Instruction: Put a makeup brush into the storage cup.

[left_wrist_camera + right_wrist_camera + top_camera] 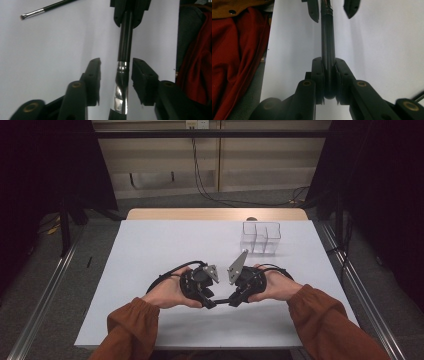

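Note:
A black makeup brush with a silver ferrule is held level between the two grippers, just above the white table near its front edge. My right gripper is shut on the brush's handle end. My left gripper is open, with one jaw on each side of the ferrule and a gap on both sides. From above, the left gripper and right gripper face each other tip to tip, and the brush spans the short gap between them.
A second thin black brush lies on the table beyond the left gripper. A clear box with compartments stands at the back right. The person's rust-red clothing is at the table's front edge.

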`<state>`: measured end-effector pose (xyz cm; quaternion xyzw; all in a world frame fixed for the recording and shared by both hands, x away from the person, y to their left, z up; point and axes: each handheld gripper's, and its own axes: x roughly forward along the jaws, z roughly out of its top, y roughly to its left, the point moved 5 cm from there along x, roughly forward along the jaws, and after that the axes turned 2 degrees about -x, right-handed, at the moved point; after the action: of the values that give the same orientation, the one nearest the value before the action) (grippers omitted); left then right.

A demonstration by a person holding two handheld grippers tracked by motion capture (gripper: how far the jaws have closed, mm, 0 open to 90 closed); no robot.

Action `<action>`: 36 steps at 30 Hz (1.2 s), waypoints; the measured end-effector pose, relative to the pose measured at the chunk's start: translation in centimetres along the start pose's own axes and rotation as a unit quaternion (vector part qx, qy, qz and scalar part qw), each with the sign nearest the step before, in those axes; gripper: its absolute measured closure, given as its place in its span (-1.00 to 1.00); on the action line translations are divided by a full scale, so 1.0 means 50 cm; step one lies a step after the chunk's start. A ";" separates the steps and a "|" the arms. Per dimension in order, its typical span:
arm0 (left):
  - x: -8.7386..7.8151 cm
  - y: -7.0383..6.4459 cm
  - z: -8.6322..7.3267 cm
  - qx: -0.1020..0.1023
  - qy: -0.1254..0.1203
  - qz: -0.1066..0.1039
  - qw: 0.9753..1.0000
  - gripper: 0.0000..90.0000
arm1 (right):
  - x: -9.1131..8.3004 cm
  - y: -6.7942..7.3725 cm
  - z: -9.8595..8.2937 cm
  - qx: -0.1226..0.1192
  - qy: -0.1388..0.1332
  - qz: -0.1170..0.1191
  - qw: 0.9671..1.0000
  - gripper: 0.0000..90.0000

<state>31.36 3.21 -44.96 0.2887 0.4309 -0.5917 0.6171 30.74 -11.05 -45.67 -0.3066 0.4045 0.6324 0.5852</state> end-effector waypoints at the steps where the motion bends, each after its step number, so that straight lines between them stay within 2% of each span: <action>1: 0.000 0.001 -0.002 -0.002 -0.004 0.002 1.000 0.18 | 0.000 0.000 0.000 0.000 0.000 -0.001 1.000 0.79; 3: 0.000 0.004 -0.006 -0.013 -0.015 0.004 1.000 0.03 | 0.001 -0.001 -0.001 0.003 -0.001 -0.006 1.000 0.79; 6: -0.004 0.012 -0.010 -0.022 -0.030 0.025 0.999 -0.13 | 0.001 -0.008 -0.005 0.007 -0.003 -0.016 1.000 0.79; 8: -0.009 0.019 -0.011 -0.036 -0.044 0.039 0.998 -0.30 | 0.001 -0.010 -0.007 0.010 -0.004 -0.016 1.000 0.79; 12: -0.019 0.030 -0.016 -0.057 -0.070 0.049 0.995 -0.56 | -0.002 -0.013 -0.010 0.014 -0.012 -0.019 1.000 0.79; 15: -0.021 0.036 -0.024 -0.074 -0.078 0.055 0.993 -0.70 | -0.006 -0.015 -0.015 0.022 -0.015 -0.023 0.999 0.79; 17: -0.023 0.040 -0.030 -0.095 -0.083 0.056 0.990 -0.84 | -0.008 -0.015 -0.017 0.024 -0.016 -0.026 0.999 0.79; 21: -0.028 0.046 -0.040 -0.100 -0.093 0.063 0.989 -0.90 | -0.012 -0.017 -0.024 0.029 -0.022 -0.032 0.999 0.79; 22: -0.030 0.046 -0.044 -0.093 -0.096 0.067 0.989 -0.92 | -0.013 -0.018 -0.026 0.029 -0.024 -0.033 0.999 0.79; 24: -0.034 0.045 -0.047 -0.095 -0.107 0.065 0.988 -0.91 | -0.016 -0.019 -0.031 0.036 -0.027 -0.038 0.998 0.79; 26: -0.040 0.048 -0.050 -0.099 -0.121 0.073 0.985 -0.92 | -0.020 -0.022 -0.035 0.043 -0.032 -0.047 0.997 0.79; 27: -0.042 0.049 -0.050 -0.106 -0.137 0.077 0.982 -0.92 | -0.022 -0.024 -0.038 0.045 -0.036 -0.053 0.997 0.79; 29: -0.046 0.052 -0.051 -0.111 -0.147 0.091 0.979 -0.94 | -0.027 -0.026 -0.043 0.050 -0.041 -0.057 0.996 0.79; 31: -0.049 0.052 -0.054 -0.106 -0.156 0.105 0.976 -0.92 | -0.031 -0.027 -0.048 0.054 -0.045 -0.061 0.996 0.79; 32: -0.050 0.050 -0.057 -0.098 -0.153 0.113 0.977 -0.92 | -0.033 -0.027 -0.051 0.056 -0.048 -0.065 0.995 0.79; 33: -0.051 0.048 -0.059 -0.096 -0.157 0.121 0.976 -0.91 | -0.035 -0.027 -0.053 0.059 -0.049 -0.067 0.995 0.79; 35: -0.054 0.046 -0.064 -0.100 -0.165 0.126 0.973 -0.92 | -0.039 -0.027 -0.057 0.067 -0.054 -0.068 0.994 0.79; 36: -0.056 0.045 -0.066 -0.097 -0.166 0.128 0.973 -0.92 | -0.041 -0.025 -0.059 0.071 -0.055 -0.069 0.994 0.79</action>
<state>33.15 7.73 -44.40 0.1778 0.3374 -0.5026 0.7759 32.00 -14.67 -45.53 -0.2561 0.3935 0.5764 0.6688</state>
